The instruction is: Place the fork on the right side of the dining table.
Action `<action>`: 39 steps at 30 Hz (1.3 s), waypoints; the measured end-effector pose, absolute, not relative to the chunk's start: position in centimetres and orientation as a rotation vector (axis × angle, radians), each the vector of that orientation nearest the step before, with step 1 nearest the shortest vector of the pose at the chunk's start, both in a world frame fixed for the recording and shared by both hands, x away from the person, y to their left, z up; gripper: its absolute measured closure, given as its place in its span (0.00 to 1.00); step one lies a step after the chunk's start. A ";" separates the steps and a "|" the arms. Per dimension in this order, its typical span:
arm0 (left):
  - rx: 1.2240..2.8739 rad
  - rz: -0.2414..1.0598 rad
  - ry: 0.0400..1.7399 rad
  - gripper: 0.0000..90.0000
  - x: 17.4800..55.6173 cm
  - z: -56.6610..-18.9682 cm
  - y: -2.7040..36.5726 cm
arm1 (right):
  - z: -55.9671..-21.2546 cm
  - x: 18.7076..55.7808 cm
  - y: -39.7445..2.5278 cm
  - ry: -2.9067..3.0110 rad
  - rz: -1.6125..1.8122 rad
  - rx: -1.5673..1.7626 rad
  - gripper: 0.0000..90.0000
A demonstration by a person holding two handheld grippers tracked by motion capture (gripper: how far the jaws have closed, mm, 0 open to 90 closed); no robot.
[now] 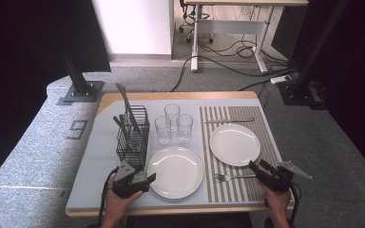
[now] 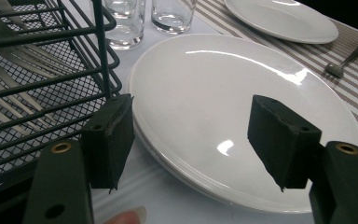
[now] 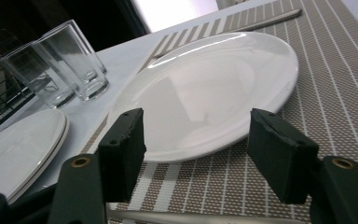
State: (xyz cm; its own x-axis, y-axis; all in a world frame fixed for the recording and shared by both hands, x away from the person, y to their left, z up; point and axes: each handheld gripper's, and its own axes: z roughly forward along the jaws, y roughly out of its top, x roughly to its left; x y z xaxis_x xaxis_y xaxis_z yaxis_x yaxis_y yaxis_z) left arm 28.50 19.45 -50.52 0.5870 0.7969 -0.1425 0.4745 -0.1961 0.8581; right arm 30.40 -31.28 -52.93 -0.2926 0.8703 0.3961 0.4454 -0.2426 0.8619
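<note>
While I've got a hand-held gripper in each hand, both sit low at the near edge of the worktop [image 1: 95,156], jaws spread apart and holding nothing. My left hand-held gripper [image 2: 191,140] hovers just beside the black wire basket [image 1: 132,137] and points at the near white plate [image 1: 176,172], which lies on the plain grey part of the worktop; in the left gripper view that plate sits right between the jaws, close to its near rim. My right hand-held gripper [image 3: 196,149] is angled in from the right corner toward the far white plate [image 3: 214,93], which sits on the striped placemat [image 3: 335,93]. A fork [image 1: 235,177] lies on the mat just in front of that gripper, below the far plate, and a knife [image 1: 229,120] lies on the mat beyond the plate. Three clear glasses [image 1: 173,126] stand bunched together between the basket and the mat, and the basket has some cutlery [image 1: 126,111] poking up out of it. No brands or labels I can read on anything. My left hand [image 1: 119,202] wraps its gripper from below, wrist coming up from the bottom edge; my right hand [image 1: 276,202] does the same on its side.
</note>
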 end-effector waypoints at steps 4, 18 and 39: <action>1.848 0.418 1.031 0.35 28.5 -50.5 19.4 | -52.8 30.5 -31.0 1.655 1.560 1.558 0.40; 1.850 0.419 1.034 0.35 28.6 -50.6 19.5 | -52.4 31.0 -29.9 1.684 1.613 1.487 0.36; 1.840 0.422 1.041 0.35 28.5 -50.4 19.7 | -51.3 32.6 -26.5 1.801 1.584 1.360 0.31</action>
State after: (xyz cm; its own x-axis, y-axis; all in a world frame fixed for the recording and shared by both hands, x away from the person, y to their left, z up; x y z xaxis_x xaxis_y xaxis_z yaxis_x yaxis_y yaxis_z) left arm 28.49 19.65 -50.43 0.5784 0.8031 -0.1435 0.4767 -0.1900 0.8583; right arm 32.55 -26.47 -51.27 -0.4581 0.8364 0.3010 0.4054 -0.1048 0.9081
